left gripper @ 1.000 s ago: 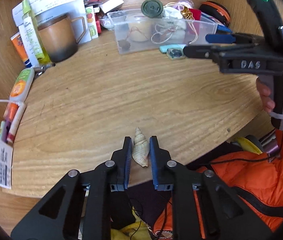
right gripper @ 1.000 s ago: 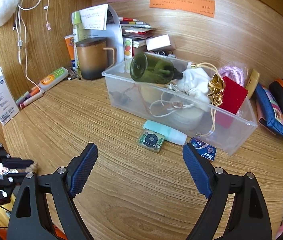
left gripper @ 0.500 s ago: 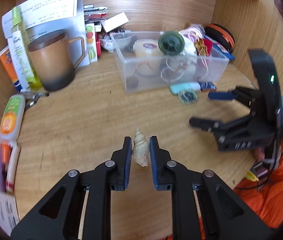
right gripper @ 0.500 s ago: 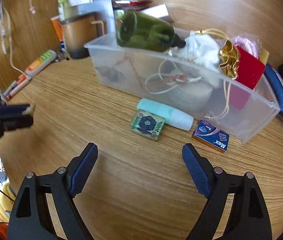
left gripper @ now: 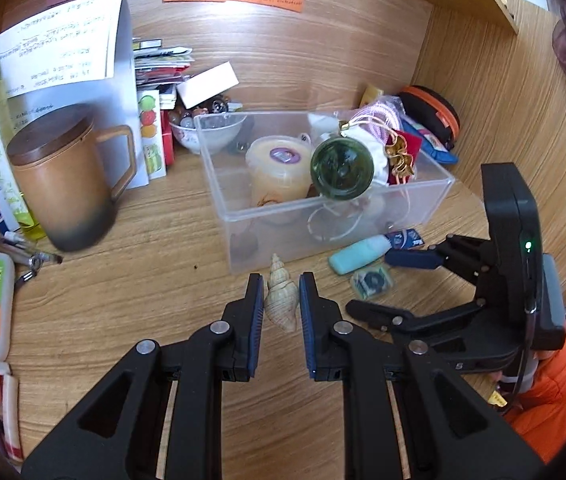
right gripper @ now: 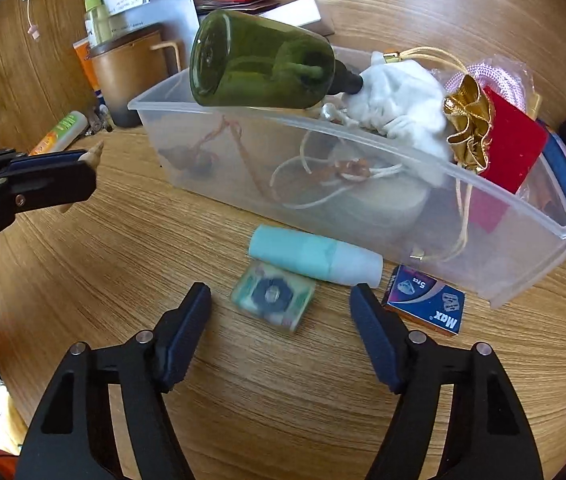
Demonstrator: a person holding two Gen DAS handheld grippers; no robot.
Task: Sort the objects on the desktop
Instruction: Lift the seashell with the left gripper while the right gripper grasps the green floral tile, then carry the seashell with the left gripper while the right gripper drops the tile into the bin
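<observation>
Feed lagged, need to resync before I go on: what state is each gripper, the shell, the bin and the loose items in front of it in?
left gripper: shut on the seashell
seashell: held, tip toward bin
right gripper: open, empty, around the square packet
clear bin: open-topped, crowded
green bottle: lying on its side
teal tube: lying flat, capped
square packet: flat on desk

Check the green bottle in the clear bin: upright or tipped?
Tipped. The green bottle lies on its side across the clear bin rim, base toward the mug, neck against the white cloth.

Left tool [left gripper: 281, 300] clamped (fingers near-parallel), right tool [right gripper: 279, 312] spread wide.
</observation>
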